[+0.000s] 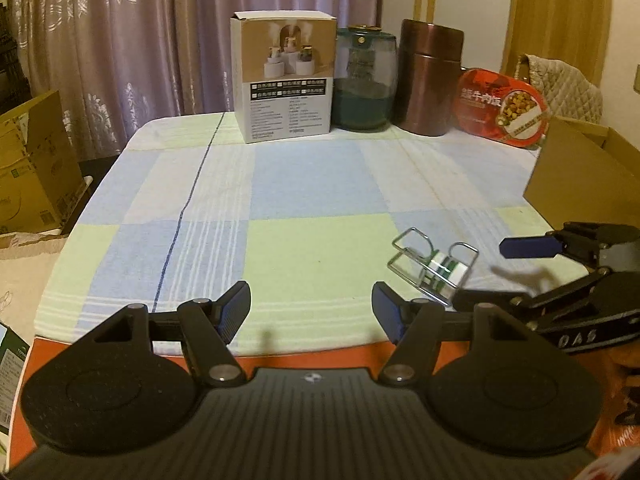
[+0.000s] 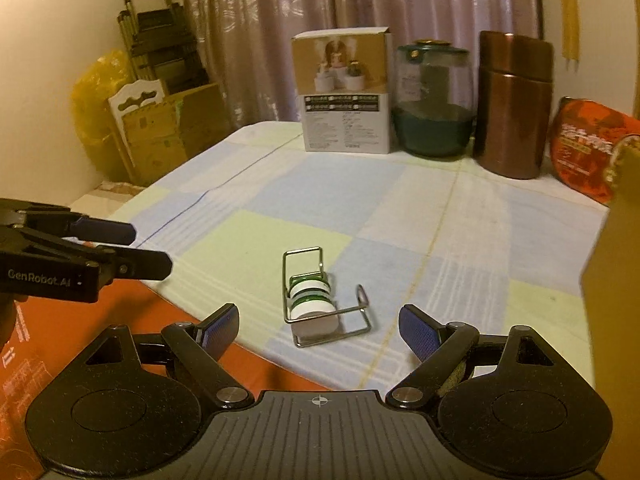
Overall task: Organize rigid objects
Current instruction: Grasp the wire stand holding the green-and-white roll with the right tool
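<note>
Right wrist view: my right gripper (image 2: 316, 330) gapes empty before the wire-framed white-and-green coaster rack (image 2: 320, 300) at lower centre; checked cloth (image 2: 360, 200) lies bare beyond; brown cardboard box (image 2: 616, 280) crowds right. My left gripper (image 1: 310, 308) is spread empty.

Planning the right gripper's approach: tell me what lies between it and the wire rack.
Nothing: in the right wrist view only bare checked tablecloth separates the open right gripper from the wire rack.

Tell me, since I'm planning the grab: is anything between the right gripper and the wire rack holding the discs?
Nothing visible. The right gripper is open, and only bare checked cloth lies between its fingers and the wire rack.
</note>
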Tool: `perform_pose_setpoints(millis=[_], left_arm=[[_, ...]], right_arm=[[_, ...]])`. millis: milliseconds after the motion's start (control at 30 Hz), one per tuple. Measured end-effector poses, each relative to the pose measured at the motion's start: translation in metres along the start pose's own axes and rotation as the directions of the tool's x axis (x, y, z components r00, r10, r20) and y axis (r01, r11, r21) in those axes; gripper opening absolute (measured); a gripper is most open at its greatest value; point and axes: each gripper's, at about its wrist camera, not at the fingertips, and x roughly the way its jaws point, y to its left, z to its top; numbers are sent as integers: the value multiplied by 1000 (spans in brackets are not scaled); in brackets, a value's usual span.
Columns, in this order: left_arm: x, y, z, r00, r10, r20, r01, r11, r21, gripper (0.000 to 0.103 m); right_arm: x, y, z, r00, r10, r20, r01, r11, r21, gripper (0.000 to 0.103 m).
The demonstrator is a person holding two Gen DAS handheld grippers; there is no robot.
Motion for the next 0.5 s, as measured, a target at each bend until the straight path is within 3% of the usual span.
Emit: perform_pose_setpoints(millis=[300,500], left_arm=[[11,-4,-2,1000,10,-3,-10,1000,-17,63],[18,-1,-3,999,-25,-31,23,997,-77,63]], right_arm=[[31,-4,-4,1000,4,28,-3,999,-40,83],[39,-2,-3,999,14,35,-12,999,-39,68]])
